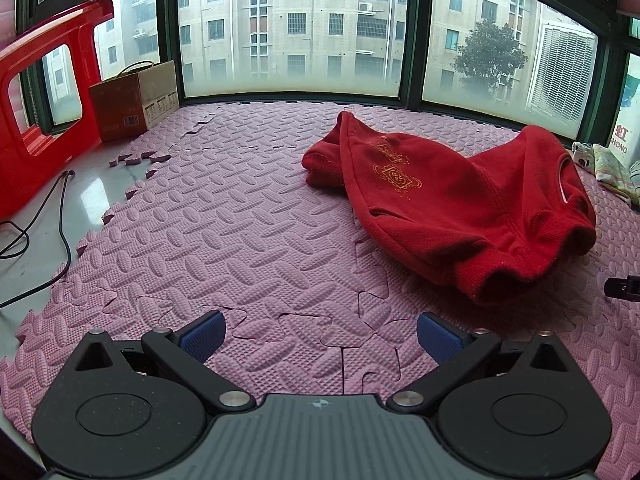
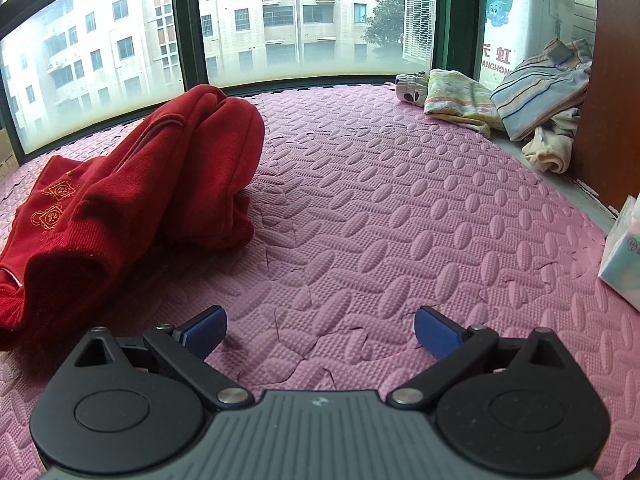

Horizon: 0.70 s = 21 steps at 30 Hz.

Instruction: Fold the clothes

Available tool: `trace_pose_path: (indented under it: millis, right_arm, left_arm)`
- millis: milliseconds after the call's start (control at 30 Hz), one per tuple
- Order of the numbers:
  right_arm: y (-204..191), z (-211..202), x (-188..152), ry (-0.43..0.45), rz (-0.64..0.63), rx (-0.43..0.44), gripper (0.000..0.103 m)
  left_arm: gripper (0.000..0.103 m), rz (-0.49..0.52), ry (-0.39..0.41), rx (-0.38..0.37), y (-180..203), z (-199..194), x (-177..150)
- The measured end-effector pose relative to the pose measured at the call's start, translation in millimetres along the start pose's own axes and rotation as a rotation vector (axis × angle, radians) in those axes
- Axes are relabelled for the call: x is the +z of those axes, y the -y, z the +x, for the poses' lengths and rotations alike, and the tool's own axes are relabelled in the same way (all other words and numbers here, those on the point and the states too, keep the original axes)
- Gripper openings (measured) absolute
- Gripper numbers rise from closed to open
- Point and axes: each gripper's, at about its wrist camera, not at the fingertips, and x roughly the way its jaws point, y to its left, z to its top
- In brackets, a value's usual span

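Observation:
A red sweater [image 1: 452, 200] with gold embroidery lies crumpled on the pink foam mat [image 1: 240, 220], ahead and to the right in the left wrist view. My left gripper [image 1: 320, 336] hovers open over bare mat, short of the sweater, with nothing between its blue pads. In the right wrist view the same red sweater [image 2: 132, 188] is heaped at the left. My right gripper [image 2: 320, 332] stands open above the pink mat [image 2: 400, 220], to the right of the sweater and apart from it. A dark piece of the other gripper [image 1: 624, 287] shows at the right edge.
A red plastic stool [image 1: 44, 108] and a cardboard box [image 1: 134, 98] stand at the far left by the window. Black cables [image 1: 60, 216] cross the bare sill. Folded and loose cloths [image 2: 520, 100] pile at the far right. A tissue box [image 2: 624, 256] sits at the right edge.

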Motion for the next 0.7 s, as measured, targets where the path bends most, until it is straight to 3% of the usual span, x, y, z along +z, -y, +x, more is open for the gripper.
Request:
trace_pose_path:
  millis: [700]
  right_arm:
    - [-13.5,-28.3,-16.1,0.017,-0.041,0.065,0.094]
  left_arm:
    - [0.103,0.040,-0.008,-0.069,29.7,-12.6,-6.6]
